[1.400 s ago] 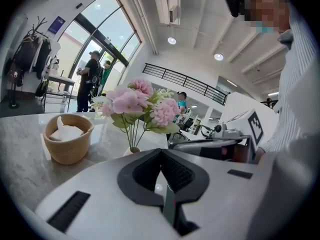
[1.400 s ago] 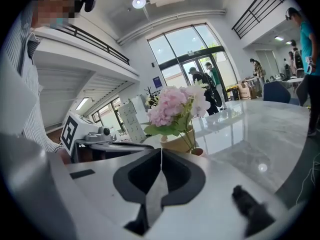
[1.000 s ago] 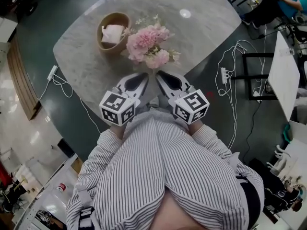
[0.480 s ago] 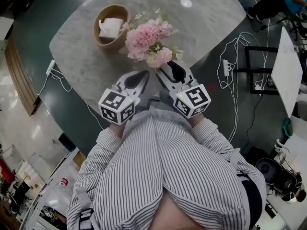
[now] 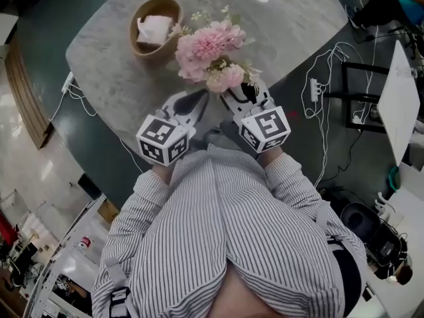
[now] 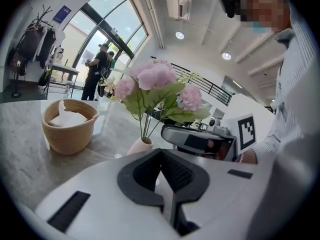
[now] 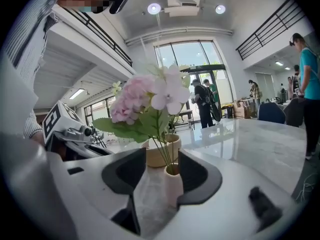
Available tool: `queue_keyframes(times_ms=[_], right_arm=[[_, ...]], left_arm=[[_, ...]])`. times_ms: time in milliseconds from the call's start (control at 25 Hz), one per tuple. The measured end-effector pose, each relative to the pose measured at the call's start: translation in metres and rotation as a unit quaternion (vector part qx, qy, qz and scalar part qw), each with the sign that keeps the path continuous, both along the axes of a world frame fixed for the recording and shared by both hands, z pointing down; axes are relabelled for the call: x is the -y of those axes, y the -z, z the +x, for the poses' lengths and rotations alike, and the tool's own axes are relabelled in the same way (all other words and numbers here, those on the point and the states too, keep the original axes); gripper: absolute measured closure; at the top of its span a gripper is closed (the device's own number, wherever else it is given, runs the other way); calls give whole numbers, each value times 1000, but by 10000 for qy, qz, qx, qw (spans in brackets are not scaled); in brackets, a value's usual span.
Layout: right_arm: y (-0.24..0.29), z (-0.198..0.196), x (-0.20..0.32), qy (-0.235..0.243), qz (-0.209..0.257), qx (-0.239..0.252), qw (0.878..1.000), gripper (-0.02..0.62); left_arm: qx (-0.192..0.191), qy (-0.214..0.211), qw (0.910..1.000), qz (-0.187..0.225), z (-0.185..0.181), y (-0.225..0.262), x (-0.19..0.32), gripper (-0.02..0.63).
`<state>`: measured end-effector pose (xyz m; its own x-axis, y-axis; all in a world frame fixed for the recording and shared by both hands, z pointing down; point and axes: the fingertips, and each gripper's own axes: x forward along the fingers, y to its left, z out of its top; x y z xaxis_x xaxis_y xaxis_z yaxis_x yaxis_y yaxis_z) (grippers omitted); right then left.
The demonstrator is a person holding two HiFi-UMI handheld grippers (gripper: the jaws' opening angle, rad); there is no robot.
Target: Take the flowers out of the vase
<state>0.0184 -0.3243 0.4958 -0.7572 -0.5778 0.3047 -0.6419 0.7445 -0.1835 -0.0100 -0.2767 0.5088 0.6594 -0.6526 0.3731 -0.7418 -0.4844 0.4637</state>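
A small pale pink ceramic vase (image 7: 173,184) stands near the table's near edge, on the side where the person stands. It holds a bunch of pink hydrangea-like flowers with small white blossoms and green leaves (image 5: 212,48) on thin green stems. In the head view the blooms hide the vase completely. Beyond it, toward the far left edge of the grey marble table with rounded corners (image 5: 112,78), sits a round tan woven bowl (image 5: 156,25) with a crumpled white paper napkin (image 5: 154,29) inside.

The right gripper (image 5: 245,95) has just been spreading its jaws and they now stand wide, with the vase between them. The vase is nearer the right-hand pad, and whether it touches that pad cannot be told; neither pad presses on it. Leaves and flower heads hang directly over this gripper's jaws. The left gripper (image 5: 192,101) hovers just beside the vase at the same table edge, its jaws brought together at the tips with nothing between them.

Off the table's right edge a white power strip (image 5: 311,88) with white cables lies on the dark floor. Several people stand by tall glass doors in the background.
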Motion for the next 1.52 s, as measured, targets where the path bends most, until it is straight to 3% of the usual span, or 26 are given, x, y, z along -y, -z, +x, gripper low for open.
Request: queue_keyframes(times_ms=[320, 1120, 1240, 1320, 1520], right_arm=[[-12, -6, 13, 103, 162, -267, 9995, 396], [-23, -25, 25, 548, 70, 142, 9984, 399], [-23, -26, 26, 516, 177, 33, 9985, 431], [-22, -26, 24, 489, 248, -22, 9985, 487], [-18, -26, 23, 489, 348, -87, 9982, 513]], left_arm=[[33, 85, 9998, -159, -2, -14, 1, 594], [22, 186, 9994, -286, 3, -19, 6, 594], [19, 211, 9994, -287, 2, -19, 6, 595], [12, 213, 9994, -270, 1, -17, 4, 594], [-2, 225, 9994, -251, 2, -14, 3, 594]])
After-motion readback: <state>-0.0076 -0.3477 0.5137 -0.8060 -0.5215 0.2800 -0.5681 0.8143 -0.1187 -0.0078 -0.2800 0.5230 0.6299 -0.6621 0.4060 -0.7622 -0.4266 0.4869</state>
